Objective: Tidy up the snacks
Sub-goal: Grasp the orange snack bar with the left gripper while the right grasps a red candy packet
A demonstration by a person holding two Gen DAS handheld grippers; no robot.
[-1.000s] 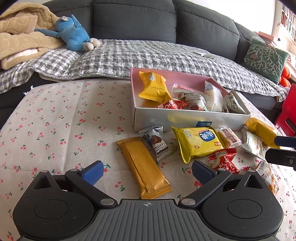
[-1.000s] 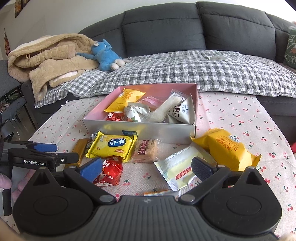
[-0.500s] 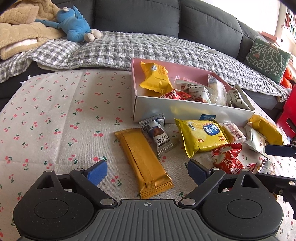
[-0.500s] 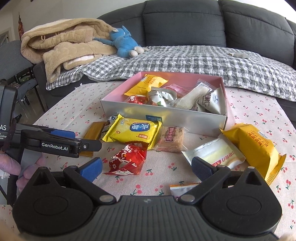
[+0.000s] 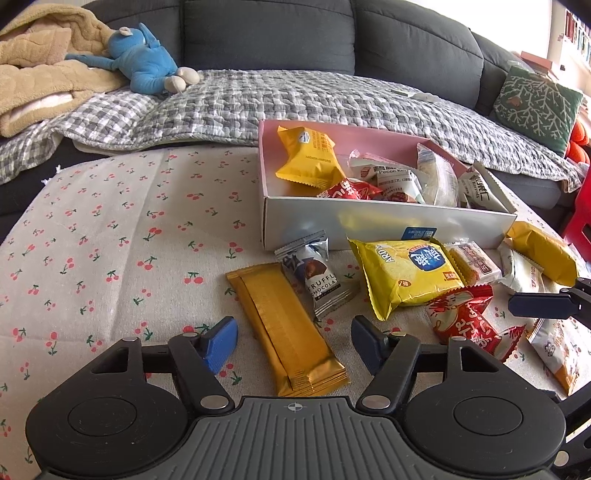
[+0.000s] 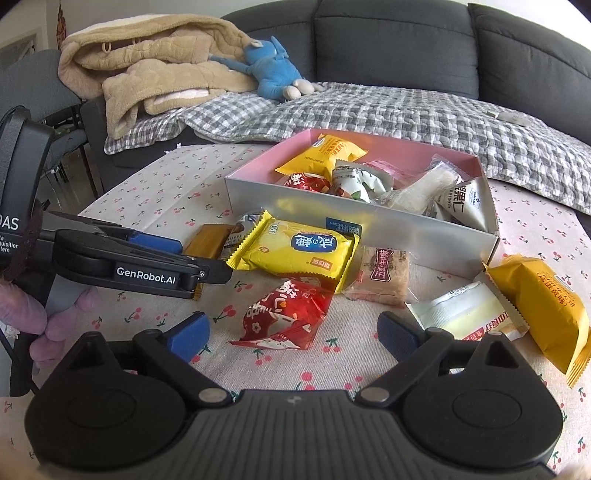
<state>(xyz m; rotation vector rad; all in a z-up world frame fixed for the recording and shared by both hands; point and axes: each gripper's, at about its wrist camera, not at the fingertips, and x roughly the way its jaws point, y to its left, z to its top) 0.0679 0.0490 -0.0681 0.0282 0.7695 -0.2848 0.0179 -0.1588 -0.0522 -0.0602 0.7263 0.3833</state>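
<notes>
A pink-lined white box [image 5: 388, 225] [image 6: 332, 210] holds several snack packets. Loose snacks lie in front of it on the cherry-print tablecloth [image 5: 110, 240]. My left gripper [image 5: 293, 343] straddles a long gold bar [image 5: 291, 332] [image 6: 210, 242]. Its jaws are closing, and the blue pads stand clear of the bar's sides. My right gripper [image 6: 291, 336] is low over a red packet [image 6: 288, 314] [image 5: 469, 321]. Its jaws are wide and just closing, with the packet's near end between them, untouched. A yellow packet [image 6: 299, 251] and a truffle chocolate packet [image 5: 317, 275] lie close by.
A brown cake bar [image 6: 384, 277], a white packet [image 6: 461, 310] and an orange-yellow packet [image 6: 539, 306] lie to the right. Behind the table is a grey sofa [image 5: 277, 33] with a checked blanket [image 5: 295, 103], a blue plush toy [image 5: 144, 62] and a beige quilt [image 6: 147, 74]. A gloved hand [image 6: 37, 314] holds the left gripper.
The left jaws have narrowed around the gold bar. The right gripper has come down and nearer to the red packet, rolling slightly.
</notes>
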